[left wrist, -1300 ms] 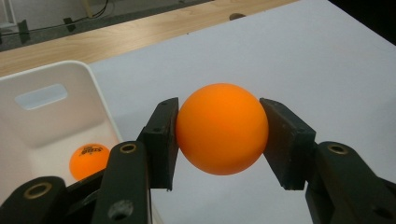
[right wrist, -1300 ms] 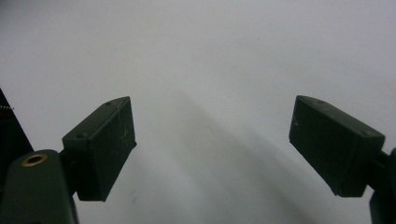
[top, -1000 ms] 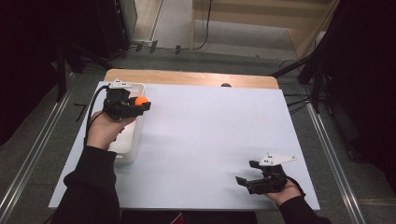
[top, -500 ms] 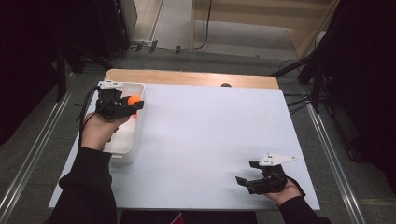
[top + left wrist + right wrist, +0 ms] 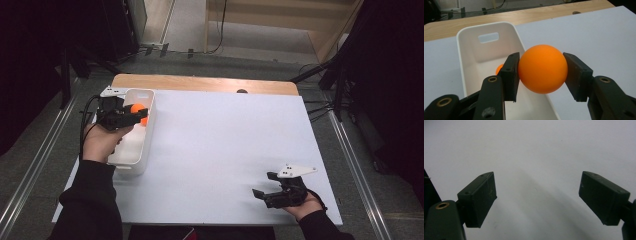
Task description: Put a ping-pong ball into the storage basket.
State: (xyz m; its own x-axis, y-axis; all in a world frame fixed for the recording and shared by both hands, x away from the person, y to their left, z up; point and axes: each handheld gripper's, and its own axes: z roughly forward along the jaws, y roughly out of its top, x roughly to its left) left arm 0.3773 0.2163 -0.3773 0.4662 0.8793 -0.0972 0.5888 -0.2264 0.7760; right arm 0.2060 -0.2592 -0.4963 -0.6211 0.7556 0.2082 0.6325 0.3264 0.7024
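I see no brand, label or readable writing on anything here.

My left gripper (image 5: 131, 111) has its jaws pressed on an orange ball (image 5: 543, 72), one pad on each side of it, and the ball sits squarely between them. In the high view I hold that ball (image 5: 137, 107) above the far end of a white plastic bin (image 5: 131, 159), clear of its floor. The bin is a long, narrow tub with rounded corners and a slot handle (image 5: 488, 37) cut in its far end wall. A second orange ball (image 5: 499, 69) lies on the bin's floor, half hidden behind my left pad in the left gripper view; in the high view it shows just beside the held ball (image 5: 144, 121).

The bin lies along the left edge of the white tabletop (image 5: 225, 145), and its outer wall runs close to that edge. A strip of bare wood (image 5: 200, 83) borders the far side, with a small dark spot (image 5: 242, 91) on it. To the right of the bin the white surface is bare all the way across.

My right gripper (image 5: 272, 189) rests low near the front right corner, well apart from the bin. Its jaws stand wide open with nothing between them, as the right gripper view (image 5: 537, 195) shows over plain white surface.
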